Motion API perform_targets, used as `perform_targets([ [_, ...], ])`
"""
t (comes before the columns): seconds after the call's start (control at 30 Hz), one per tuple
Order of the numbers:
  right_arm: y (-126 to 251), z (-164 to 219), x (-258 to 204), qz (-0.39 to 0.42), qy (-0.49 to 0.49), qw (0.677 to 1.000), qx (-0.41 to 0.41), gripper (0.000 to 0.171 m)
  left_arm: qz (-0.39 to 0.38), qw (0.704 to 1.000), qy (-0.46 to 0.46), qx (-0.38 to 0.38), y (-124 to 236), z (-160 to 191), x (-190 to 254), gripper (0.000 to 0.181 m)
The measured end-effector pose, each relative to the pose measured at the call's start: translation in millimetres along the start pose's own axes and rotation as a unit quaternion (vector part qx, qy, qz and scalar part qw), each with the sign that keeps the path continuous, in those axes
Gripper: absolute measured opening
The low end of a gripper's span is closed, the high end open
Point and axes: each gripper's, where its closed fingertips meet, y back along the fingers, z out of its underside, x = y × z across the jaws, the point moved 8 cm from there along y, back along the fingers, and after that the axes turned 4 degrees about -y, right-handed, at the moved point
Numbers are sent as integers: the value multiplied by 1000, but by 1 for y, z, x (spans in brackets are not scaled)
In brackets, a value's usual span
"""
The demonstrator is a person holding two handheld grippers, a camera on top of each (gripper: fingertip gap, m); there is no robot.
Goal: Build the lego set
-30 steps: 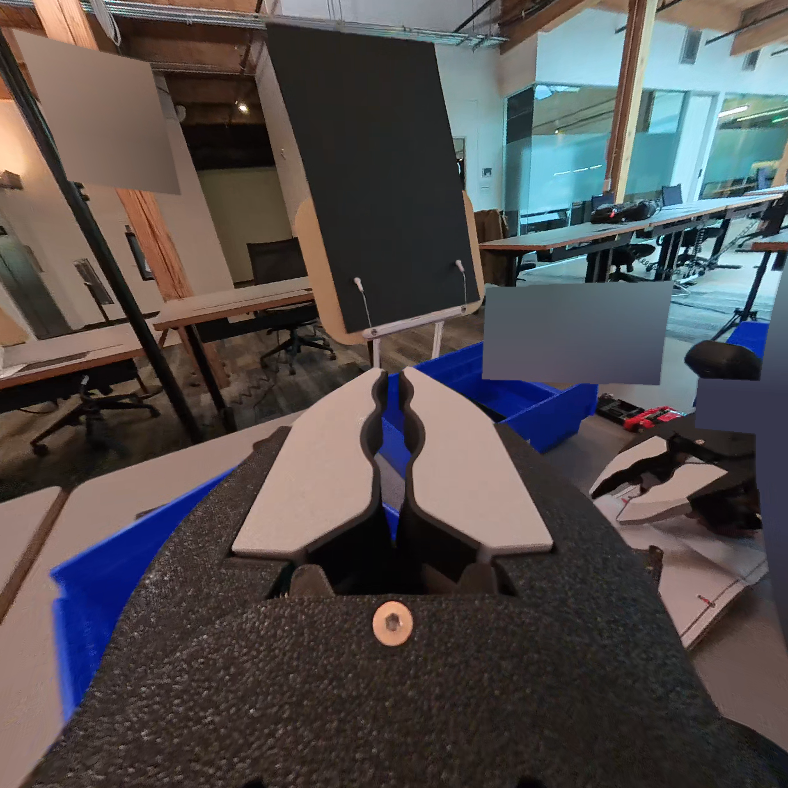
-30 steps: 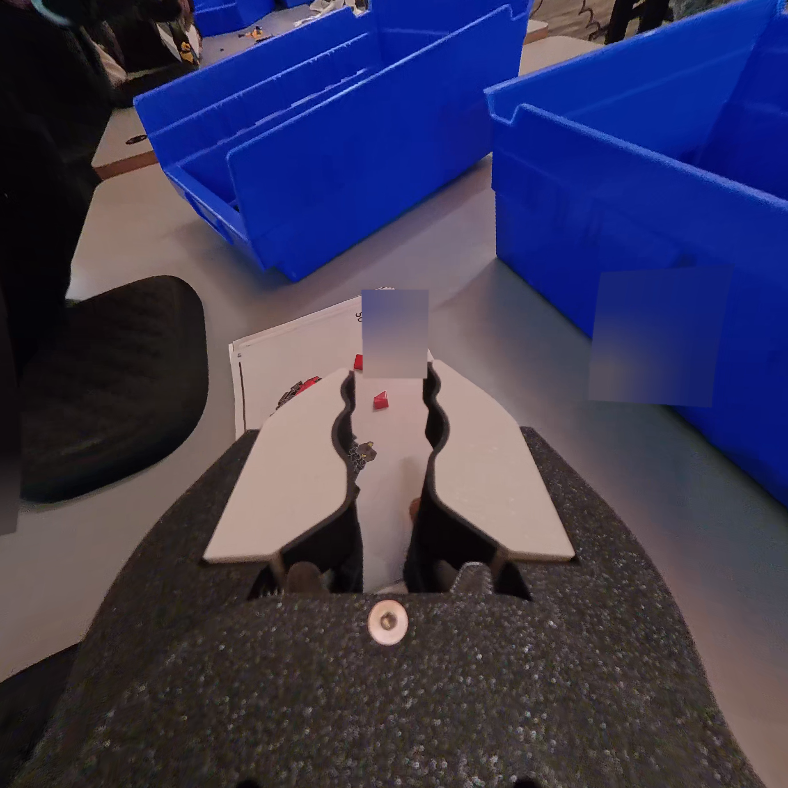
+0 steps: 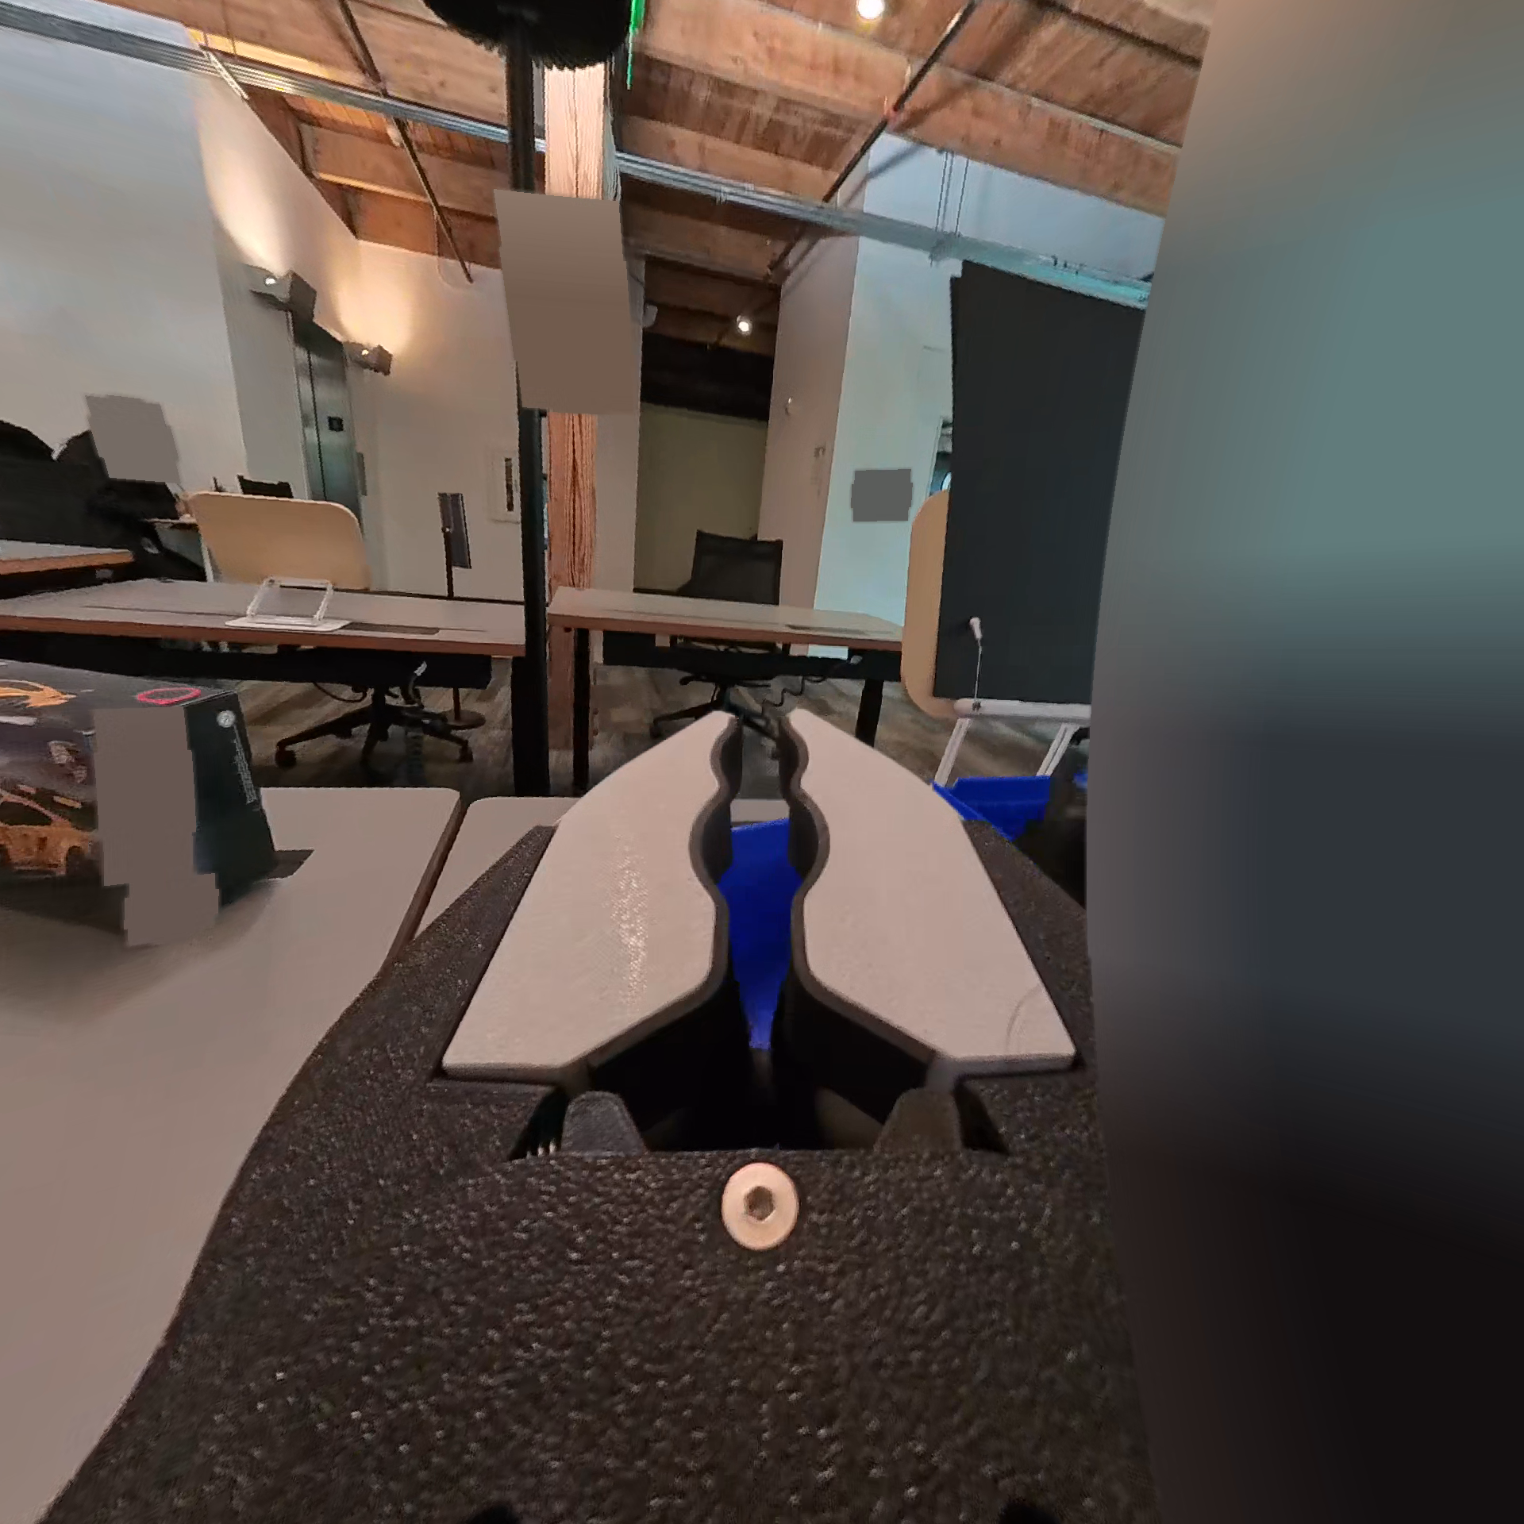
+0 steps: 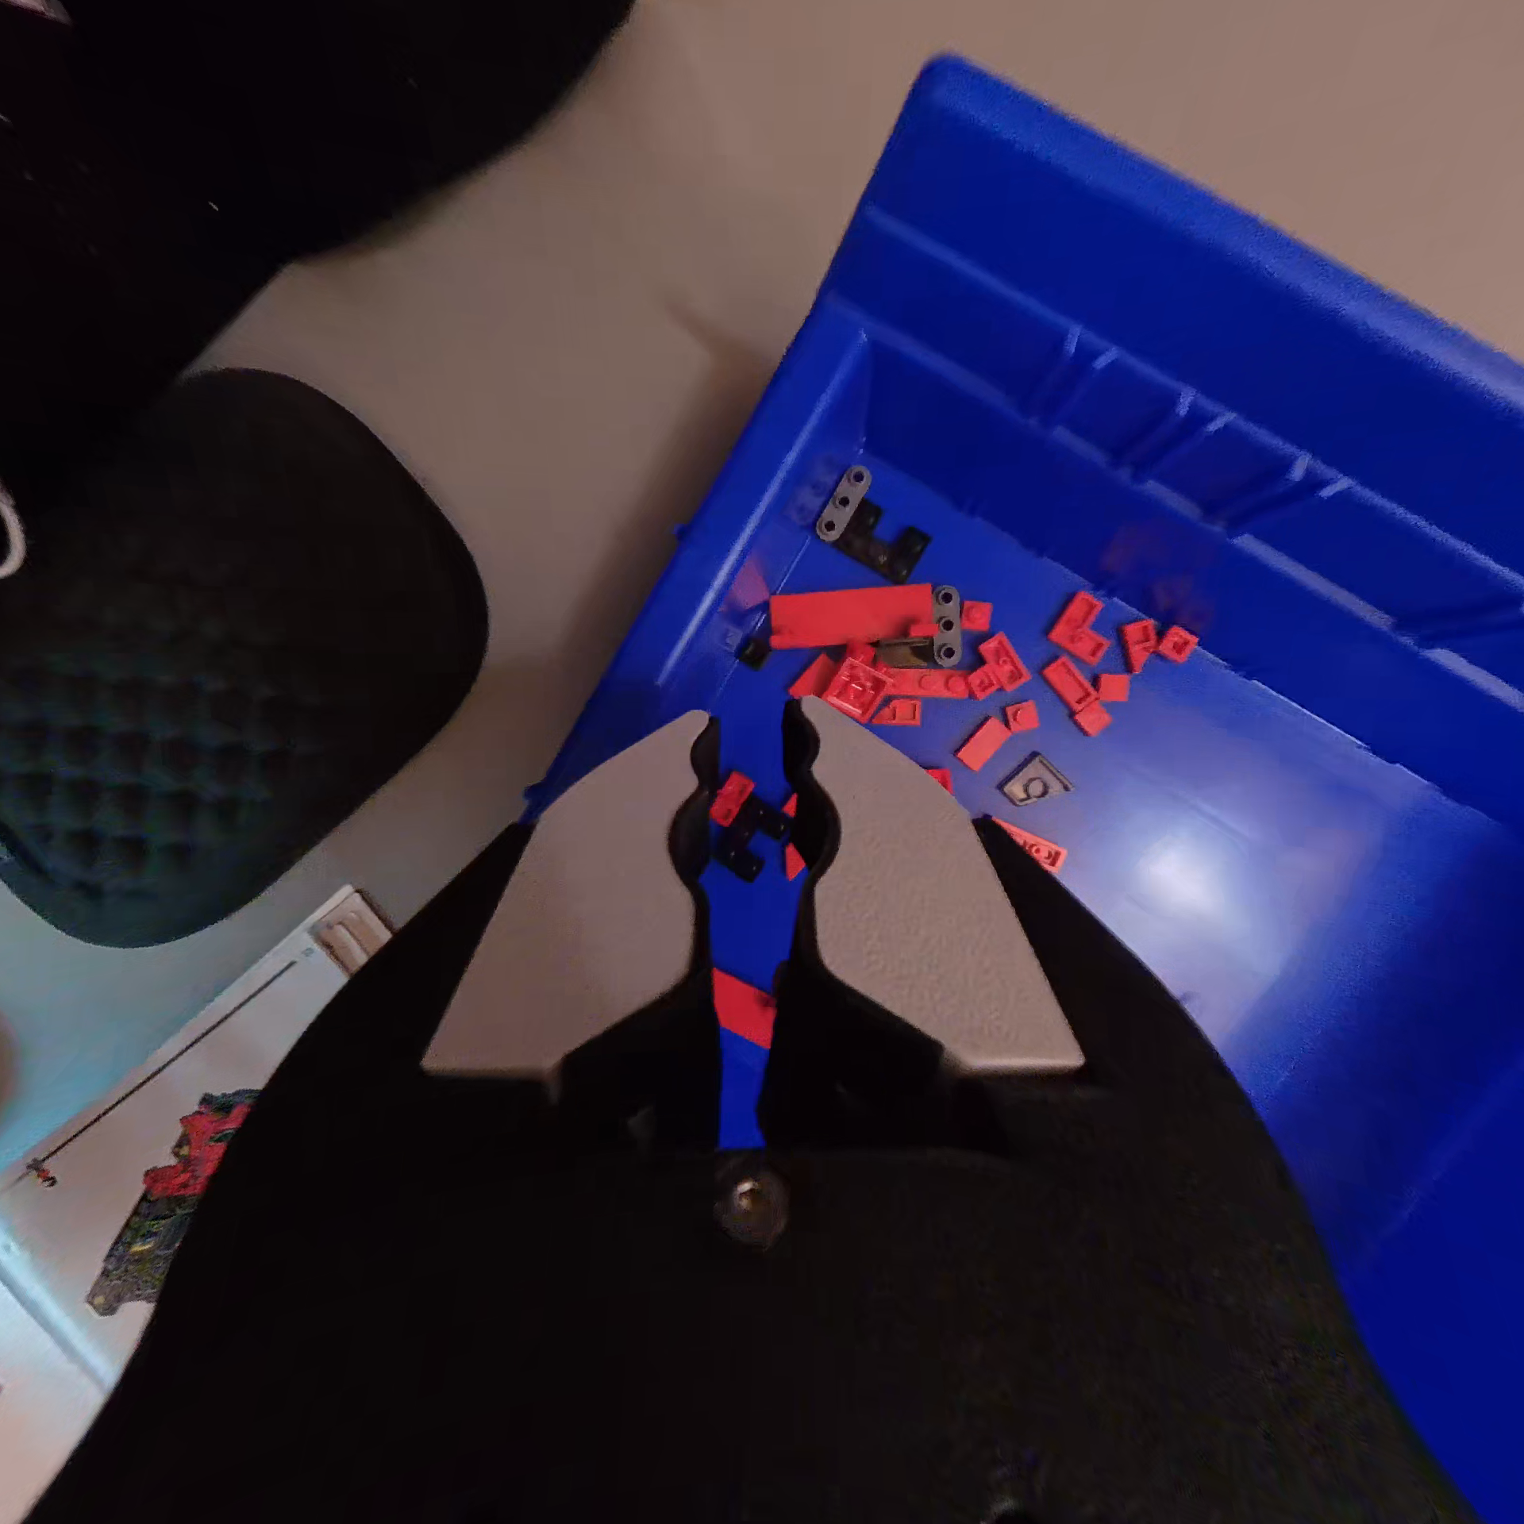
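Observation:
My right gripper [image 4: 750, 713] hangs over a blue bin [image 4: 1154, 346] and points down into it. Its jaws stand a narrow gap apart and hold nothing. On the bin floor lie several loose red Lego pieces [image 4: 849, 618], a grey plate with holes [image 4: 841, 503] and a black L-shaped piece [image 4: 754, 833] that shows between the fingers. My left gripper [image 3: 759, 730] is held level above the table, jaws a narrow gap apart and empty. A blue bin [image 3: 754, 891] shows through its gap.
The printed instruction sheet [image 4: 165, 1154] lies on the grey table [image 4: 577, 330] left of the bin, beside a black cushioned object [image 4: 206, 660]. The Lego box [image 3: 49, 792] stands on the table [image 3: 165, 1072] at the left. Another blue bin [image 3: 998, 804] and a black board [image 3: 1031, 495] stand beyond. There is about 25 cm between the tips of the two grippers. Measured from the fingertips, the black cushioned object [image 4: 206, 660] is 15 cm or so from the right gripper and 35 cm from the left.
My right gripper has moved from above the instruction sheet to over the bin of pieces, tilted downward, and its jaws have narrowed. My left gripper has swung left, bringing the Lego box into view.

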Motion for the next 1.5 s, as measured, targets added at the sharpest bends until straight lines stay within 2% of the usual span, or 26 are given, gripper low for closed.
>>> perform_targets([
  [0.3, -7, 0, 47, 75, -22, 996, -40, 14, -5, 1000, 24, -3, -4, 8, -7, 7],
  [0.43, -15, 1, 72, 119, -30, 991, -56, 8, -6, 1000, 19, -15, -6, 10, -6, 8],
  [0.8, -35, 2, 88, 79, -39, 994, -66, 13, -8, 1000, 15, -20, -6, 11, -7, 8],
  [1.13, -38, 4, 89, 73, -46, 994, -67, 10, -5, 1000, 10, -17, -5, 9, -4, 8],
  [1.2, -28, 3, 85, 85, -54, 993, -61, 10, -6, 1000, 7, -21, -6, 9, -4, 9],
  [1.3, 11, -2, 63, 132, -73, 988, -30, 10, -8, 1000, 3, -26, -7, 10, -3, 9],
  [1.4, 62, 4, 17, 187, -115, 975, 16, 10, -5, 1000, 0, -26, -7, 9, -1, 9],
  [1.5, 96, 29, -43, 212, -177, 960, 53, 10, -2, 1000, 0, -26, -9, 9, 1, 9],
])
